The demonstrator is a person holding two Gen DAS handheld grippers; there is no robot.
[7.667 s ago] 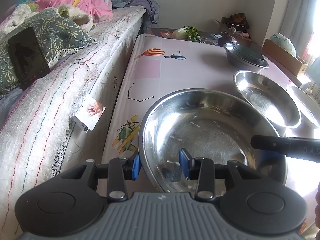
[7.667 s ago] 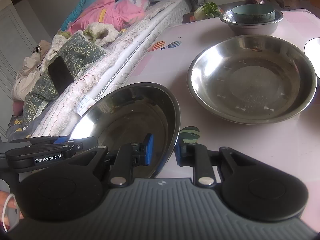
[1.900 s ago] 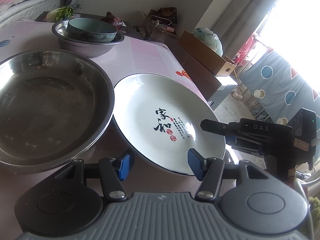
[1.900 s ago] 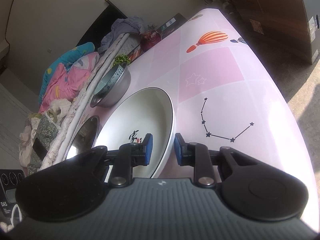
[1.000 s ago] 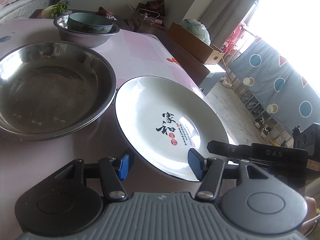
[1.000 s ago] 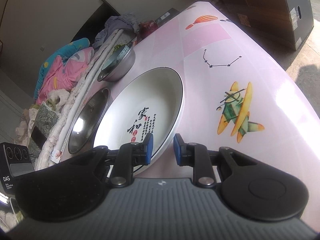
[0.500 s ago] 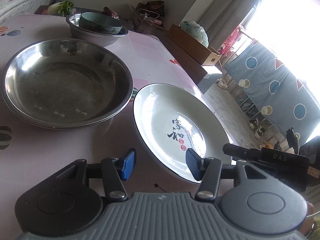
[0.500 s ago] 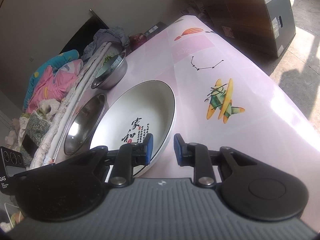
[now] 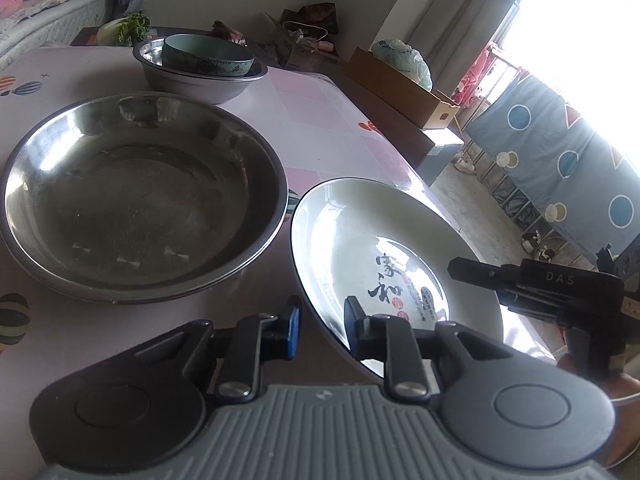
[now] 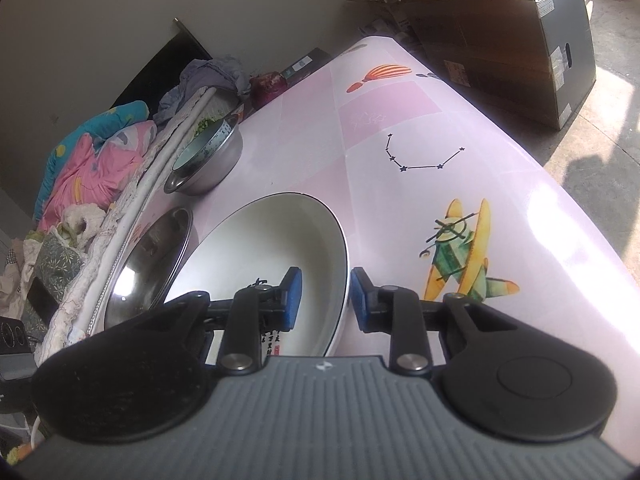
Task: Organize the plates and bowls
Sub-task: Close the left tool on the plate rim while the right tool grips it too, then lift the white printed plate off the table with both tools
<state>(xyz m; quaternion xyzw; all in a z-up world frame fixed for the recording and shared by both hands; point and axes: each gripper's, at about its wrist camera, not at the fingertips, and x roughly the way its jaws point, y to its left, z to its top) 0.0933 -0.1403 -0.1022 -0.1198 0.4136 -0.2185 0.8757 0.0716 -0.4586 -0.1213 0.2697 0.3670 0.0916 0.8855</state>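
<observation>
While the white plate [image 9: 384, 248] sits tilted at the near right of the pink surface [image 9: 320, 120], close to that surface's right edge, both sets of fingers straddle its rim. The left gripper [image 9: 322, 326] is closing, its fingers on either side of the near rim; whether the pads press yet cannot be told. The right gripper [image 10: 325, 300] has its fingers narrowly parted around the plate's right rim, seemingly gripping it. The stacked steel basins [image 9: 140, 196] lie just left, almost touching. Bare surface stretches to the right of the plate in the right wrist view. A second ago the left fingers stood far wider.
</observation>
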